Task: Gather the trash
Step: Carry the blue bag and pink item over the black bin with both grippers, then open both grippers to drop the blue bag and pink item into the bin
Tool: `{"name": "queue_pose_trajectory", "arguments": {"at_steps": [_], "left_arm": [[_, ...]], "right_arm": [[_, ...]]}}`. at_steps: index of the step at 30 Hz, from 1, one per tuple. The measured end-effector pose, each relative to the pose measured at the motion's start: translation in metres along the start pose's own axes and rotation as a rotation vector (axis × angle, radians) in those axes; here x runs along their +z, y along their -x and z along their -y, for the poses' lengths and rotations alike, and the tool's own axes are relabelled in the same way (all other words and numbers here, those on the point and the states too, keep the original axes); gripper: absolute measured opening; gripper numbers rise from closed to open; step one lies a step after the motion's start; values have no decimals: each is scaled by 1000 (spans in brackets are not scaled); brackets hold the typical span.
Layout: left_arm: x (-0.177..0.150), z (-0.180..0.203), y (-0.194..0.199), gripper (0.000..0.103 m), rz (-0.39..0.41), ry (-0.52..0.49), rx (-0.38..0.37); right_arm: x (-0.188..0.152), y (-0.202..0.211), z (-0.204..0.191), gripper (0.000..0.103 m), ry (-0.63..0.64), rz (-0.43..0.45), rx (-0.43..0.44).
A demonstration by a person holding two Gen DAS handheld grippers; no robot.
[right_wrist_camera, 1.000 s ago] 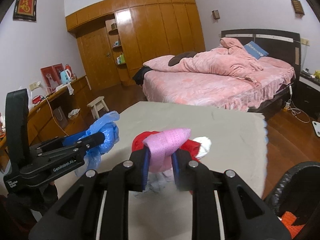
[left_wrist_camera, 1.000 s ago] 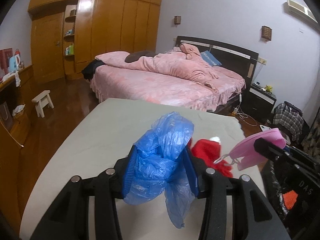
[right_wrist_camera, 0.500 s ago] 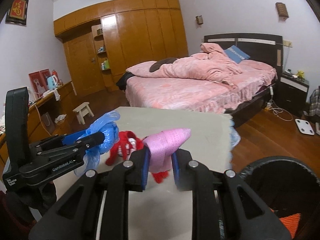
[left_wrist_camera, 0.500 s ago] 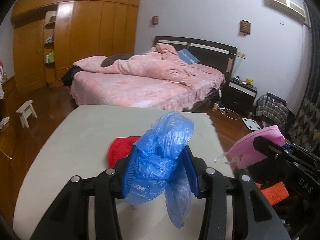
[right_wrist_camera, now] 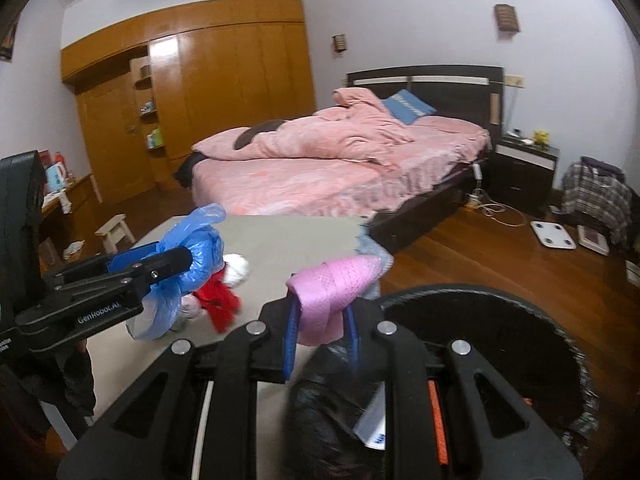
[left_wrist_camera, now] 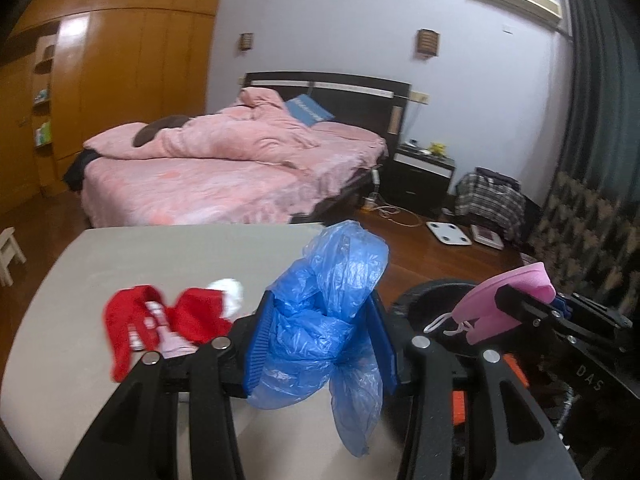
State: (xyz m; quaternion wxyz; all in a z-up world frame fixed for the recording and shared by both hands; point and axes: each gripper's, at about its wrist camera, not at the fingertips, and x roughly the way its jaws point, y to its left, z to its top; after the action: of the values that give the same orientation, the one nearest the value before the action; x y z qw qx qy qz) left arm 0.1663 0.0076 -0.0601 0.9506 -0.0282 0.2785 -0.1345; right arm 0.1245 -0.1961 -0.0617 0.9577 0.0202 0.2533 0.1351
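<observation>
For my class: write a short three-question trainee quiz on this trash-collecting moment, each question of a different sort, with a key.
1. True or false: the left gripper is shut on a blue plastic bag.
2. What does the right gripper hold? A) pink face mask B) bottle C) spoon
3. Fill in: the red cloth lies on the ____.

Key: 1 true; 2 A; 3 table.

A home bedroom — pink-quilted bed (right_wrist_camera: 340, 160); wooden wardrobe (right_wrist_camera: 224, 92); nightstand (left_wrist_camera: 424, 176)
</observation>
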Motion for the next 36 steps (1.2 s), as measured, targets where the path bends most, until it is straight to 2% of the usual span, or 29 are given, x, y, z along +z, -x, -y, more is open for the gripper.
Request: {"name": "queue_pose_trajectory", "arguments": {"at_steps": [11,20,25,27,29,33,34,35,36], "left_arm": [[-8,70,-21,45,-23,-77,-125],[-12,106,-37,45,-46,-115,-189],[-13,122,-48,48,-66,-135,-224],[-13,127,-54,52,-85,-139,-249],[-13,128,-60,56,-107,-140,-263],[-14,122,-63,68,-116,-125,-260],[-14,120,-62,74,-113,-119,-259],[-13,117,-62,81,-110,-111,-261],[-13,114,-62,83,-105,-105,-261]], "right_arm": [[-21,26,58,19,-67,4,-123],[-31,35,86,19,-101,5,-183],[-37,42,103,23,-132,-3,-223],[-39,41,110,41,-149,-7,-239],[-41,43,116,53,-165,-5,-255],[-46,45,122,69,-171,-1,-281],[-47,45,123,72,-174,0,-287],[-47,45,123,80,-177,0,-291],[-47,45,123,85,-181,0,-297]]}}
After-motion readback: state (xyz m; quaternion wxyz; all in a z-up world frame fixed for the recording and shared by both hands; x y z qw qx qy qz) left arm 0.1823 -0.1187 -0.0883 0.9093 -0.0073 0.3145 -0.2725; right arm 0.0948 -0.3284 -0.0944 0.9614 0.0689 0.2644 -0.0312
